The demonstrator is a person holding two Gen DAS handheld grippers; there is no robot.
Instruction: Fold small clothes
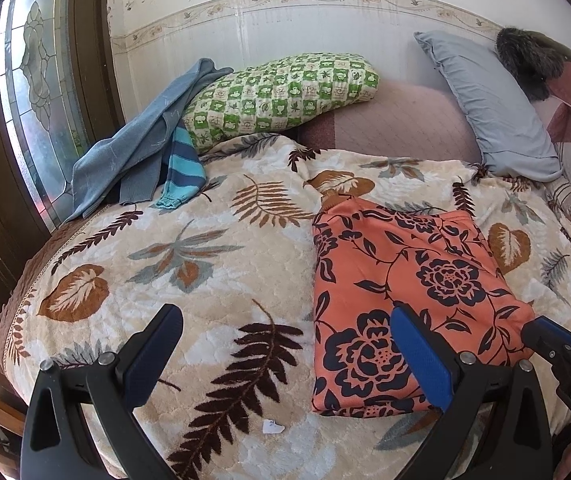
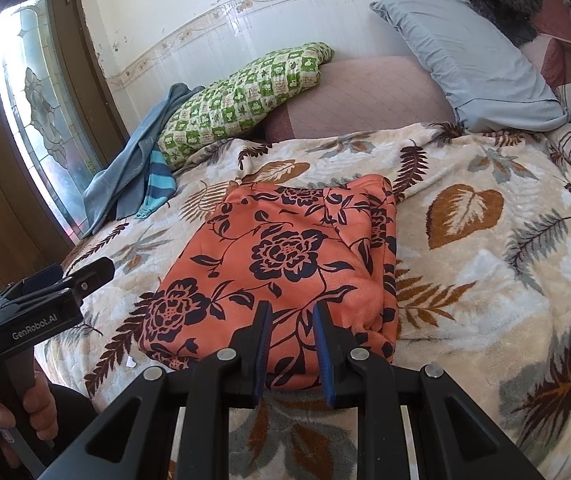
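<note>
Brown-framed leaded glass of a door (image 1: pixel 33 92) is seen at the far left, and beside it a grey-blue garment (image 1: pixel 137 152) is heaped with a turquoise-striped sleeve (image 1: pixel 183 168) against a green checked pillow (image 1: pixel 281 92). Cream fleece with brown and grey leaf prints forms the blanket (image 1: pixel 189 264) that is spread over the bed. At the lower left of the left wrist view, the left gripper (image 1: pixel 285 340) is held with its jaws spread wide and nothing between them; one blue pad (image 1: pixel 421 356) is seen in front of the near corner of the folded cloth, though contact cannot be told. Just right of the middle, the orange floral garment (image 2: pixel 285 264) is laid folded into a neat rectangle on the blanket. In front of its near edge, the right gripper (image 2: pixel 291 316) is held with its jaws narrowly parted, and no cloth is seen pinched between the pads. Further right, a mauve cushion (image 1: pixel 397 124) and a pale blue pillow (image 1: pixel 493 112) are propped against the wall, with a dark furry item (image 1: pixel 525 60) behind them
</note>
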